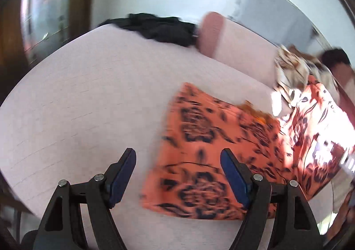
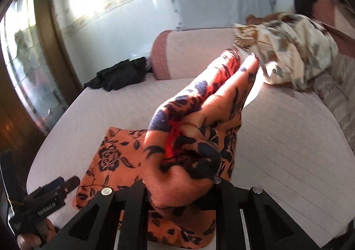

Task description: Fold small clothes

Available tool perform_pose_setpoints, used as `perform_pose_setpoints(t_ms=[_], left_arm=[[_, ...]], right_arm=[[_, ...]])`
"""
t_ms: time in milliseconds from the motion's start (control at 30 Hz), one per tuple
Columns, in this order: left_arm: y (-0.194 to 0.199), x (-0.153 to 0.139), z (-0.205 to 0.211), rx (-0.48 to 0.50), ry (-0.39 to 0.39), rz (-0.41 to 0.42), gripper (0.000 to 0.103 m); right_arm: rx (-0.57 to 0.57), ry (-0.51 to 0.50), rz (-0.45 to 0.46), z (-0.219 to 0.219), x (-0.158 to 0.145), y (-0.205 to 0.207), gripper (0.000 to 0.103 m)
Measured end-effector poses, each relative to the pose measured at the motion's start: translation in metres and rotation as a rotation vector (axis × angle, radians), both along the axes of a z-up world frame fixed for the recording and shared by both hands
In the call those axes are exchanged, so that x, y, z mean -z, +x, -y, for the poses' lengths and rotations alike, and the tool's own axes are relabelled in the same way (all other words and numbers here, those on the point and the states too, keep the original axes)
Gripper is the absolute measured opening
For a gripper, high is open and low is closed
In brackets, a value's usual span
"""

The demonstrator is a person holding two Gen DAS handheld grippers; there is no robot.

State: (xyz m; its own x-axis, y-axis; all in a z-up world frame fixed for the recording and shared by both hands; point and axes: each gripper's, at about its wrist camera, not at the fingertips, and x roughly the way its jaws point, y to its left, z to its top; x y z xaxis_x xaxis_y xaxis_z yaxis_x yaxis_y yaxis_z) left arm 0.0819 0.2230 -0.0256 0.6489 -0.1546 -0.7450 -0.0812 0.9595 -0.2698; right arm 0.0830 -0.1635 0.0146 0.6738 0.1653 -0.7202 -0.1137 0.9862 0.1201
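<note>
Pinching orange garment [image 2: 190, 134] (bunched) — right claw [image 2: 177, 185] only

Right tongs [image 2: 177, 185] clamp orange floral garment [image 2: 199, 116] above bed [image 2: 277, 127]

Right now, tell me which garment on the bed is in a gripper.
The orange floral garment: the right gripper holds it lifted. The black garment and cream floral one lie untouched farther back.

Black-framed tongs [image 1: 177, 159] (blue pads [image 1: 233, 174], silver pivot screws [image 1: 99, 177]).
</note>
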Motion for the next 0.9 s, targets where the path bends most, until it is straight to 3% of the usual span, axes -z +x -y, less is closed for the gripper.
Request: perform_pose_setpoints(t_ms=[67,133,200,233,267,300,400,600,767,833,867,900], left_arm=[[-0.001,0.005,-0.025,-0.045,-0.034,-0.020,0.079],[-0.001,0.012,-0.037,-0.066,-0.044,-0.044,0.079],[-0.004,0.017,-0.040,-0.053,-0.076,-0.065,0.079],[-0.003,0.017,-0.039,-0.037,-0.088,-0.065,0.079],[-0.003,0.015,-0.038,-0.024,-0.093,-0.055,0.079],[-0.007,0.013,-0.037,-0.014,-0.095,-0.043,0.079],[-0.007,0.006,-0.026,0.071,-0.148,-0.023,0.079],[0.002,0.012,0.027,0.262,-0.236,-0.104,0.079],[0.017,0.030,0.073,0.320,-0.187,-0.231,0.079],[0.020,0.032,0.087,0.342,-0.152,-0.231,0.060],[0.023,0.032,0.091,0.349,-0.138,-0.242,0.027],[0.028,0.032,0.092,0.348,-0.150,-0.263,0.017]], right_arm=[[-0.087,-0.023,-0.047,-0.039,0.023,0.003,0.021],[-0.185,-0.057,-0.162,-0.075,0.064,0.009,0.028],[-0.274,-0.064,-0.289,-0.100,0.105,0.011,0.060],[-0.294,-0.108,-0.204,-0.108,0.102,0.001,0.067],[-0.326,-0.122,-0.155,-0.114,0.095,-0.009,0.084],[-0.352,-0.092,-0.164,-0.116,0.090,-0.013,0.089],[-0.338,0.028,-0.171,-0.097,0.072,-0.023,0.089],[-0.114,0.223,-0.085,-0.011,0.046,-0.043,0.089],[-0.004,0.288,-0.095,0.041,0.048,-0.045,0.089],[0.018,0.309,-0.089,0.053,0.049,-0.047,0.089],[0.024,0.317,-0.087,0.057,0.050,-0.047,0.089],[0.027,0.323,-0.090,0.059,0.053,-0.046,0.089]])
